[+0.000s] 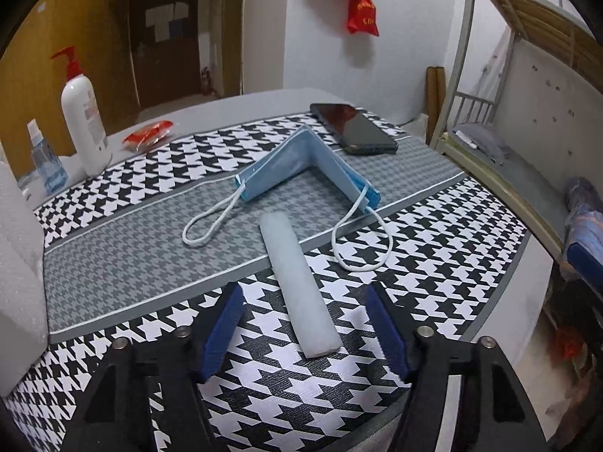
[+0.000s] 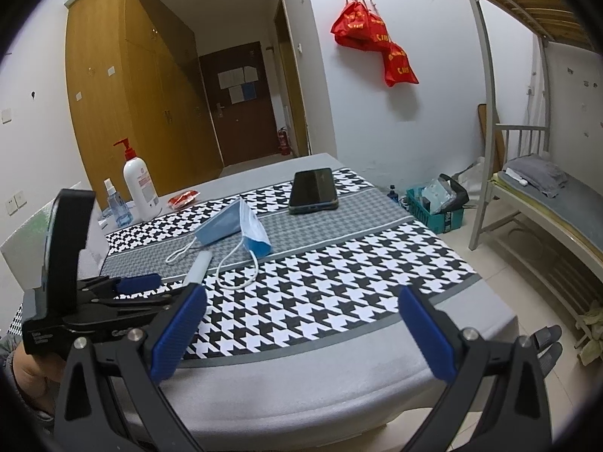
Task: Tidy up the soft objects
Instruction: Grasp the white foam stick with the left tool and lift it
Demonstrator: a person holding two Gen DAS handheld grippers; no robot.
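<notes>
A pale white soft bar (image 1: 297, 286) lies on the houndstooth cloth (image 1: 339, 395), its near end between my left gripper's (image 1: 303, 303) open blue pads, untouched. A folded blue face mask (image 1: 305, 162) with white ear loops stands tented just beyond it. In the right wrist view the mask (image 2: 235, 228) and bar (image 2: 199, 266) lie far ahead to the left. My right gripper (image 2: 301, 297) is open and empty above the table's near edge. The left gripper (image 2: 139, 282) shows at the left.
A dark phone (image 1: 352, 126) lies beyond the mask. A white pump bottle (image 1: 83, 113), a small spray bottle (image 1: 45, 158) and a red packet (image 1: 149, 133) stand at the far left. A white foam block (image 1: 19, 245) sits left. A bunk bed (image 2: 546, 188) stands right.
</notes>
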